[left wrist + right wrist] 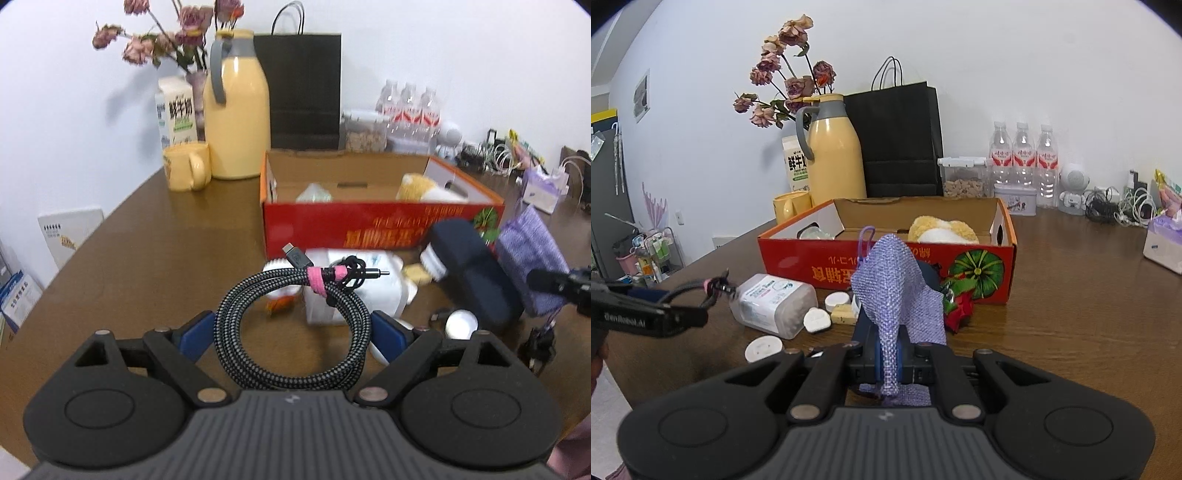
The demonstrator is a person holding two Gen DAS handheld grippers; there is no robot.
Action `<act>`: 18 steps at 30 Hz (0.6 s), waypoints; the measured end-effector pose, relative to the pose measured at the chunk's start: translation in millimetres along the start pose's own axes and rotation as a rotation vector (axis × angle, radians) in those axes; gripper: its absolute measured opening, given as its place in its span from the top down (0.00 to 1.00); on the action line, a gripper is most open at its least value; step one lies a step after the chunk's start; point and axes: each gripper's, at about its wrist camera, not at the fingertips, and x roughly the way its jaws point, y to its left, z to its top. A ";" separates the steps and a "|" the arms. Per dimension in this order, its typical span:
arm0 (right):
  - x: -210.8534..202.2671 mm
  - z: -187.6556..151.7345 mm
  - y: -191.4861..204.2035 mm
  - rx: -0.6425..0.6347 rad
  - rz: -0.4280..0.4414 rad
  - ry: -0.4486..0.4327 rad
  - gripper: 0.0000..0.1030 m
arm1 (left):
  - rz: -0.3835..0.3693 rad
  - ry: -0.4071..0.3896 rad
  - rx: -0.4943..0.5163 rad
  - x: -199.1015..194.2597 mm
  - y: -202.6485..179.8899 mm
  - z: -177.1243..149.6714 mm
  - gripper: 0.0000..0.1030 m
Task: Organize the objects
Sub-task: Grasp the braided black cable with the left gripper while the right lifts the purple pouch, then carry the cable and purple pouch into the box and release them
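Table (1071, 295): red box (886, 266) holds plush toy (942, 230).

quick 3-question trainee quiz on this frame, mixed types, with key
1. True or false: the left tool holds a coiled braided cable between its pads.
2. What does the right tool grip? A) purple mesh pouch B) yellow mug C) water bottle
3. Fill in: a yellow and white plush toy lies inside the red ____.

Key: 1 true; 2 A; 3 box
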 end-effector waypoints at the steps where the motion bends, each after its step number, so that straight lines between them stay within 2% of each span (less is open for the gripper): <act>1: -0.5 2.4 0.0 -0.004 -0.003 -0.007 0.94 | -0.005 -0.015 0.002 -1.1 -1.9 5.4 0.13; 10: 10.1 40.4 1.8 -0.049 -0.042 -0.098 0.94 | -0.040 -0.148 0.011 2.9 -26.9 59.7 0.13; 18: 43.8 93.0 1.3 -0.082 -0.076 -0.181 0.94 | -0.050 -0.233 -0.017 26.1 -45.5 117.3 0.13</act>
